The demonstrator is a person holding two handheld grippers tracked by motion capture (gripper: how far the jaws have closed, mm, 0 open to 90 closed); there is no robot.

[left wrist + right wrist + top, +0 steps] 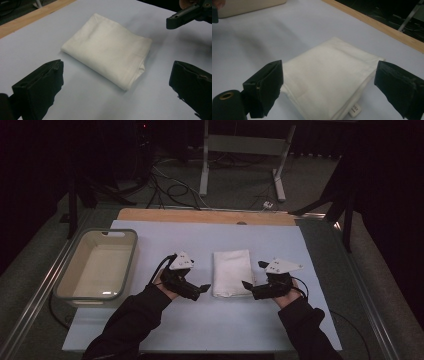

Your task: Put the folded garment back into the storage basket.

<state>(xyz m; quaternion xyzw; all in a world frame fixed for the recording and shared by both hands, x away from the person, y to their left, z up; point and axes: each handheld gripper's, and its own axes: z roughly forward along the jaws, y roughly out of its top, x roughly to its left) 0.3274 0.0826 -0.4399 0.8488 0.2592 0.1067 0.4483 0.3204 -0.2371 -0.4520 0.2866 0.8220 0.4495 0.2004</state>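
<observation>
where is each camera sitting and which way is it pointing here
High view: above the person's side, looking forward and down on the table; shows both sleeves, the left gripper, right gripper, folded cloth and tub.
Left gripper view: rides the left gripper, facing the cloth between its open jaws.
Right gripper view: rides the right gripper, jaws open by the cloth's near edge.
All three share the cloth.

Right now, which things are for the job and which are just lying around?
For the job:
folded white cloth
left tool, open
right tool, open

Just lying around:
beige tub, at the left
metal stand, beyond the table
floor cables
</observation>
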